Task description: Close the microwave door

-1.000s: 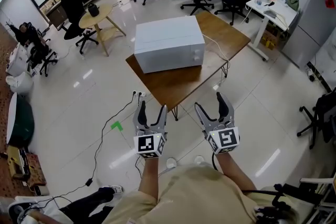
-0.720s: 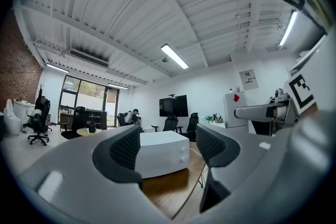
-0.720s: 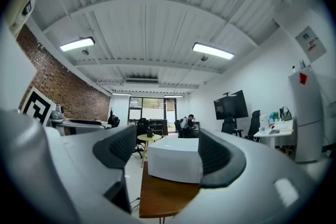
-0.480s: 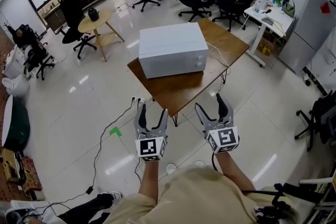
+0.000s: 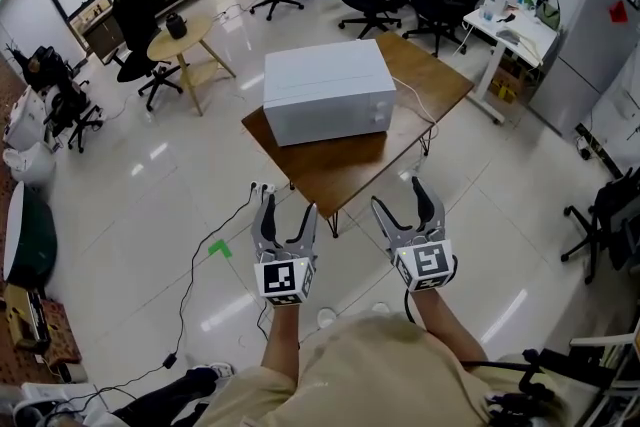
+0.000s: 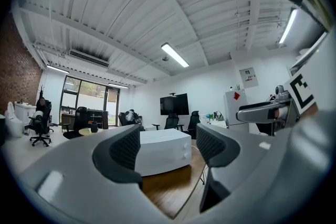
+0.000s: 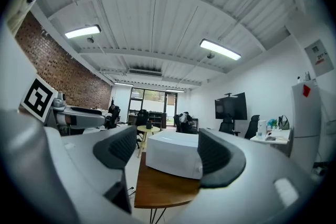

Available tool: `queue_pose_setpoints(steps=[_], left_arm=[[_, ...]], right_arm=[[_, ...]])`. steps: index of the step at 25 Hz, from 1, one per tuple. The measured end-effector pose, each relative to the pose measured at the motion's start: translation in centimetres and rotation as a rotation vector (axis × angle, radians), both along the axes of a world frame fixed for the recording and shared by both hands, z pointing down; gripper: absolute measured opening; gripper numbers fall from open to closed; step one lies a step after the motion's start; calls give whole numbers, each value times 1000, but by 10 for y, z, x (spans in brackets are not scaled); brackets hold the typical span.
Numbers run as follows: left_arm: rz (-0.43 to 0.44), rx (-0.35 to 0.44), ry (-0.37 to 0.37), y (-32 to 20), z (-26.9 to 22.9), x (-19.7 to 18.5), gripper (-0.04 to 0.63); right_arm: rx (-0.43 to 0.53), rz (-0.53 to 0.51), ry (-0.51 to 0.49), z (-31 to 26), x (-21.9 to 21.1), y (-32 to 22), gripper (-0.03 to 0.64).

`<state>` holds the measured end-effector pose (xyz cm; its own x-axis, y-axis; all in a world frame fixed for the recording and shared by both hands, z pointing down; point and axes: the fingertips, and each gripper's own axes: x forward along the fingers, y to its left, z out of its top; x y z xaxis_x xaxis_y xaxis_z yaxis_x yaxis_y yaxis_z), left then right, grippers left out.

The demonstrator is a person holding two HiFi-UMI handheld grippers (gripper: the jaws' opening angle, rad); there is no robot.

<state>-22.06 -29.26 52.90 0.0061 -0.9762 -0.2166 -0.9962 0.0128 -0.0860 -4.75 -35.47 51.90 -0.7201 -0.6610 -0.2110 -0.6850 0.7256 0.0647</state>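
Microwave (image 5: pixel 325 90) sits on the table (image 5: pixel 350 170), well ahead of both grippers, long side lying across the view and front facing them, while the left gripper (image 5: pixel 288 208) and right gripper (image 5: pixel 400 195), jaws spread and empty, hang about equally far off.

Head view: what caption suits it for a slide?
Open left gripper and open right gripper held above the floor, short of a closed white microwave on a wooden table.

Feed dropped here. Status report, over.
Left gripper, right gripper open, empty, short of table. Microwave on it, door looks shut. No obstruction seen.
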Motion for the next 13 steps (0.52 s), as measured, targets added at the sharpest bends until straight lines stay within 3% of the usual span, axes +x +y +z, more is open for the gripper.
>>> queue_pose_setpoints(steps=[13], left_arm=[[49,-62,11,-11,28,17,321]], right_arm=[[-5,13,-7,8,4,-5,354]])
